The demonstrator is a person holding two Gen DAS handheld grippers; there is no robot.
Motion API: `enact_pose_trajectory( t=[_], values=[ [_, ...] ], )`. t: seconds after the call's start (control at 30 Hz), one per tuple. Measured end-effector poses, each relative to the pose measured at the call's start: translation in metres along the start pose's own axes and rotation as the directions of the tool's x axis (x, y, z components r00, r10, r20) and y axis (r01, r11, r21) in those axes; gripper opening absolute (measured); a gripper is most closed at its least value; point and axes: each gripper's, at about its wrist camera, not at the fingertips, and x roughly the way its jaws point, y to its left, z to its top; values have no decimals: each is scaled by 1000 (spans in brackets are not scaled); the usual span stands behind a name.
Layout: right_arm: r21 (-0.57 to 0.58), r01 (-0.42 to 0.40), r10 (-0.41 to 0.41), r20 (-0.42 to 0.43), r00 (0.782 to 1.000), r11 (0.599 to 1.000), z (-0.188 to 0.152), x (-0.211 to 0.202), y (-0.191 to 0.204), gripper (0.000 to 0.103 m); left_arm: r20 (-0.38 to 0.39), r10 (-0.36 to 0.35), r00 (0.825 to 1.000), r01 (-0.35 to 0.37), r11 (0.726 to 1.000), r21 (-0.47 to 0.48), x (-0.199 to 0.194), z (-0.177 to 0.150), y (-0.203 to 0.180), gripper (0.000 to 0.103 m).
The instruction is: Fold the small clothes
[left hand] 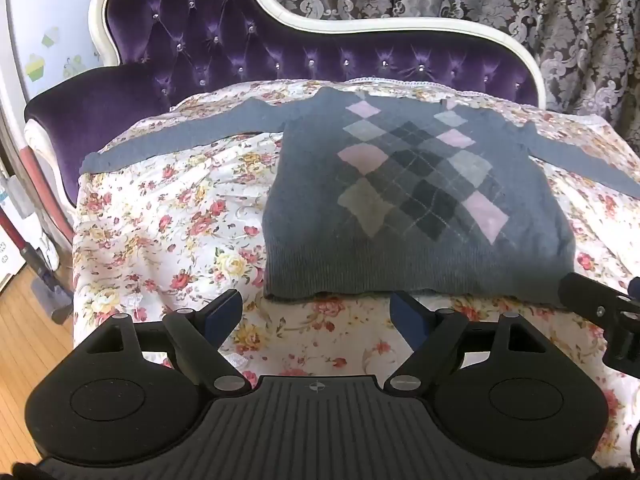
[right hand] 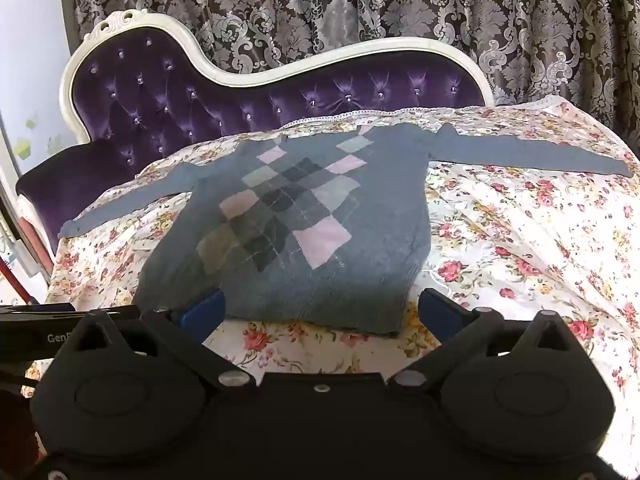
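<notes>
The grey argyle sweater (left hand: 416,200) lies flat on the floral-covered chaise (left hand: 168,216), both the left claw (left hand: 316,312) and right claw (right hand: 320,312) spread empty near its hem; I'd pinch a sleeve cuff first, folding inward.

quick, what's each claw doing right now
Left claw: open, holding nothing.
Right claw: open, empty, at the sweater hem.

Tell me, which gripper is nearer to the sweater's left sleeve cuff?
Left. The left gripper hovers open before the sweater hem, toward that cuff; the right gripper is further right.
</notes>
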Motion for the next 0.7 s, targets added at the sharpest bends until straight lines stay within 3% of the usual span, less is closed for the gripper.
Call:
enact_pose_trajectory(
  t=[0.7],
  values=[
    [-5,-15,15,-37,999,1000,-1,7,5,102,-18,16,1000,-16,1000,-1,6,0,3,80]
  ],
)
